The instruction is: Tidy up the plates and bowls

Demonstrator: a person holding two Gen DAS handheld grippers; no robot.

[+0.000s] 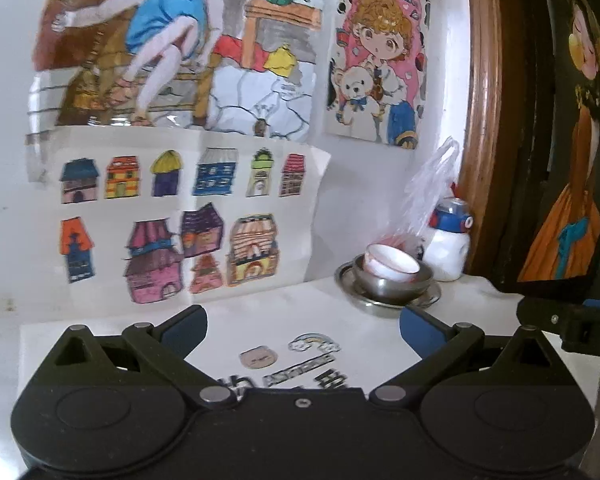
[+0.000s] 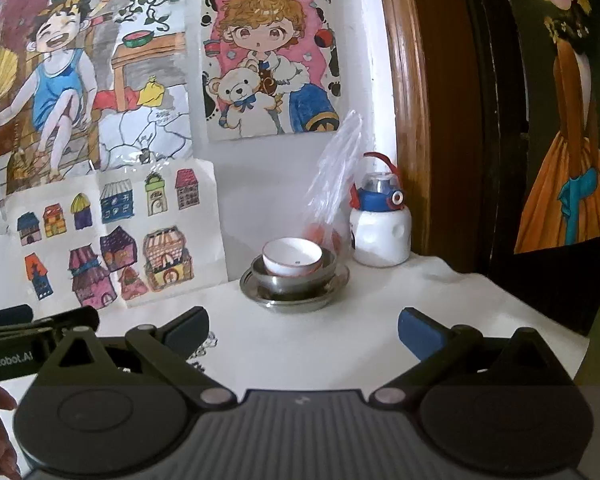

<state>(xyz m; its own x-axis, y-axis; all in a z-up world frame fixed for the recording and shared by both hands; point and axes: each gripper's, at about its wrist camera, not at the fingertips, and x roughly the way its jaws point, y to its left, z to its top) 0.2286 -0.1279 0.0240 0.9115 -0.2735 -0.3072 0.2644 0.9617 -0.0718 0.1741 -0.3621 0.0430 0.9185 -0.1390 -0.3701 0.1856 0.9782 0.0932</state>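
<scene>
A white bowl with a red rim (image 1: 392, 265) (image 2: 293, 256) sits tilted inside a steel bowl (image 1: 396, 285) (image 2: 296, 280), which rests on a steel plate (image 1: 352, 289) (image 2: 252, 289) at the back of the white table. In the left wrist view the stack is to the upper right of my left gripper (image 1: 303, 326), which is open and empty. My right gripper (image 2: 303, 326) is open too, with the stack just beyond the gap between its fingers. Both grippers hang apart from the stack.
A white bottle with a blue cap (image 2: 381, 229) and a clear plastic bag (image 2: 332, 184) stand behind the stack. Drawings cover the wall (image 2: 100, 120). A wooden frame (image 2: 416, 120) and dark painted panel (image 2: 560, 140) close off the right. Stickers (image 1: 292, 364) lie on the tabletop (image 2: 440, 292).
</scene>
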